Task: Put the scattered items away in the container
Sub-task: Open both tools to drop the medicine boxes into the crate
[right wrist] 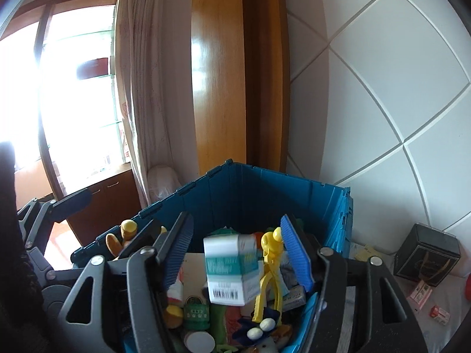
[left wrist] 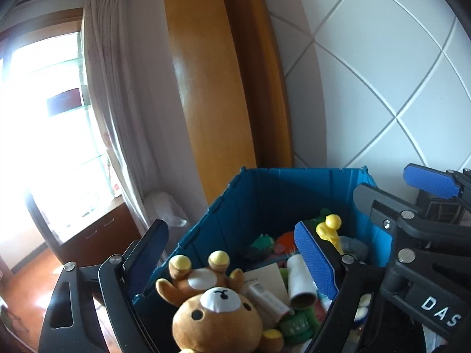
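Crate nearly full, a few items still outside

Both the left tool (left wrist: 235,261) and right tool (right wrist: 237,253) gape wide, gripping nothing; a white-and-teal box (right wrist: 231,267), blurred, sits between the right fingers above the blue crate (right wrist: 265,188), apparently dropping. Inside lie a bear plush (left wrist: 215,314), yellow toy (right wrist: 269,267) and paper roll (left wrist: 300,282). A black box (right wrist: 426,256) and small packets (right wrist: 421,292) remain beside it.

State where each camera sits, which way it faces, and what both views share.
Left wrist: rides the left tool, looking down into the blue plastic crate at a brown plush bear; the open right tool shows too.
Right wrist: rides the right tool, open over a blurred white-and-teal carton.
Shared: crate, yellow plastic toy, wooden door.
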The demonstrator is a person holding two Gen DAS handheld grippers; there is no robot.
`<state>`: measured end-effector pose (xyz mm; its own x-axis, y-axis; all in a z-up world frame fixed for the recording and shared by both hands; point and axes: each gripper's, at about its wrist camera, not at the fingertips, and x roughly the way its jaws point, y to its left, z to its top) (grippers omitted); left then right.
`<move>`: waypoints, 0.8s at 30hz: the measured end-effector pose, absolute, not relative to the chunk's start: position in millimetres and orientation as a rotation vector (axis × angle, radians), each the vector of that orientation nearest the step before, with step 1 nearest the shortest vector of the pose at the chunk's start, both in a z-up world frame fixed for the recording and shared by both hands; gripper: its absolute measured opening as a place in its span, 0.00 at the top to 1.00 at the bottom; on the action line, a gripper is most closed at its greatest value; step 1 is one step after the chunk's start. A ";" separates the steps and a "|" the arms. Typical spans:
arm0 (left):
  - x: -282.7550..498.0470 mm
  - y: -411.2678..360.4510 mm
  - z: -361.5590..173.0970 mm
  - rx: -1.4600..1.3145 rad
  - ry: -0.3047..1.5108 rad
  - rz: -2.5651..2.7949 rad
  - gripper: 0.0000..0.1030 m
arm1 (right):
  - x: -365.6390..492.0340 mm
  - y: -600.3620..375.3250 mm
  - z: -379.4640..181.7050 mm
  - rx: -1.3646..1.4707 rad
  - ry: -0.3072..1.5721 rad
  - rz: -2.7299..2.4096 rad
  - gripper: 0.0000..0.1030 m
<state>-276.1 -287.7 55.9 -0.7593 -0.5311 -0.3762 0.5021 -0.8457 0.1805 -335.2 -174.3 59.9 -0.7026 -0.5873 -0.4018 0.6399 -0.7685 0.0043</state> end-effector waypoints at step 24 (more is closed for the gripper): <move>-210.8 -186.5 32.5 0.440 -0.132 -2.603 0.01 | -278.1 -48.9 43.0 0.429 0.034 -2.472 0.34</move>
<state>-210.9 -186.5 32.5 -0.8263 -0.4864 -0.2842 0.4552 -0.8737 0.1717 -278.1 -48.9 43.0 -0.7536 -0.5782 -0.3126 0.5866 -0.8062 0.0772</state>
